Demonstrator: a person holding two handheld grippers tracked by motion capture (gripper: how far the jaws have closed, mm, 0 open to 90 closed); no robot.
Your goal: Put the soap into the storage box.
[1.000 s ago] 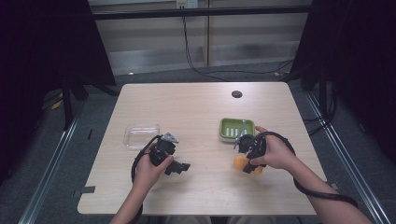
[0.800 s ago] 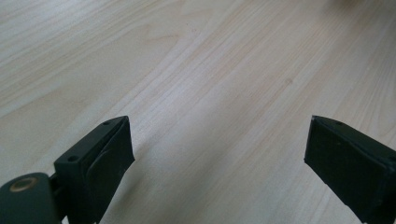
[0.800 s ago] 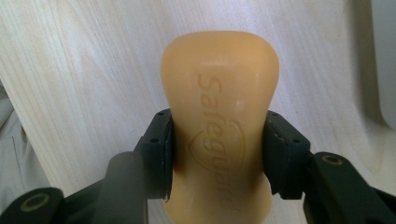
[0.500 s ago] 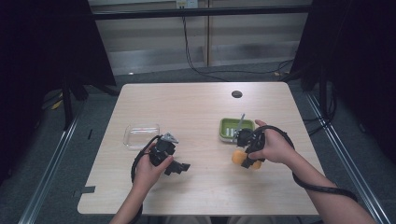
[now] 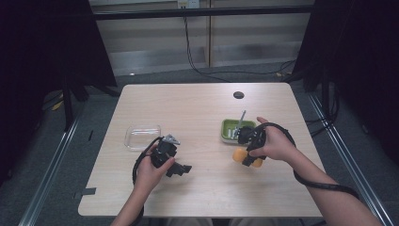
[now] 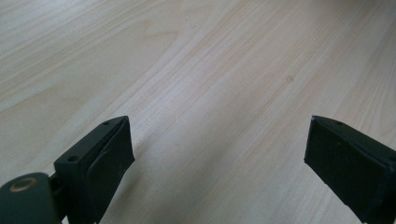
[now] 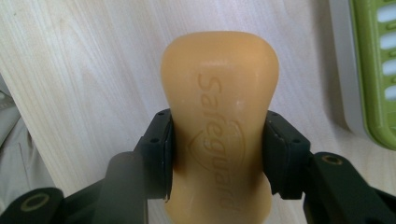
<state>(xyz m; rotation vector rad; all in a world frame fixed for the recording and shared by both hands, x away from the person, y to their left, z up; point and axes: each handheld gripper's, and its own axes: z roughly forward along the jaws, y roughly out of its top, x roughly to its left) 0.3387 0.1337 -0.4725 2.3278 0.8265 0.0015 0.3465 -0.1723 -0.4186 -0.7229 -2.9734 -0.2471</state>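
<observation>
From above, we saw the right claw (image 5: 246,157) gripping an orange soap bar (image 5: 240,154) over the desk (image 5: 202,113), just beside the green soap dish (image 5: 227,127). The left claw (image 5: 181,168) rested apart, near a clear tray (image 5: 141,137). Its own camera showed jaws spread wide above bare wood. The right claw's camera showed the soap bar (image 7: 219,116) clamped at its waist between both jaws.

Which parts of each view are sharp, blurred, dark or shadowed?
High view: table evenly lit, surroundings dark. Right gripper view: the soap bar and its embossed lettering are sharp, the right gripper throws a soft shadow to its left. Left gripper view: the wood grain is crisp; the left gripper has slightly soft near jaws.
</observation>
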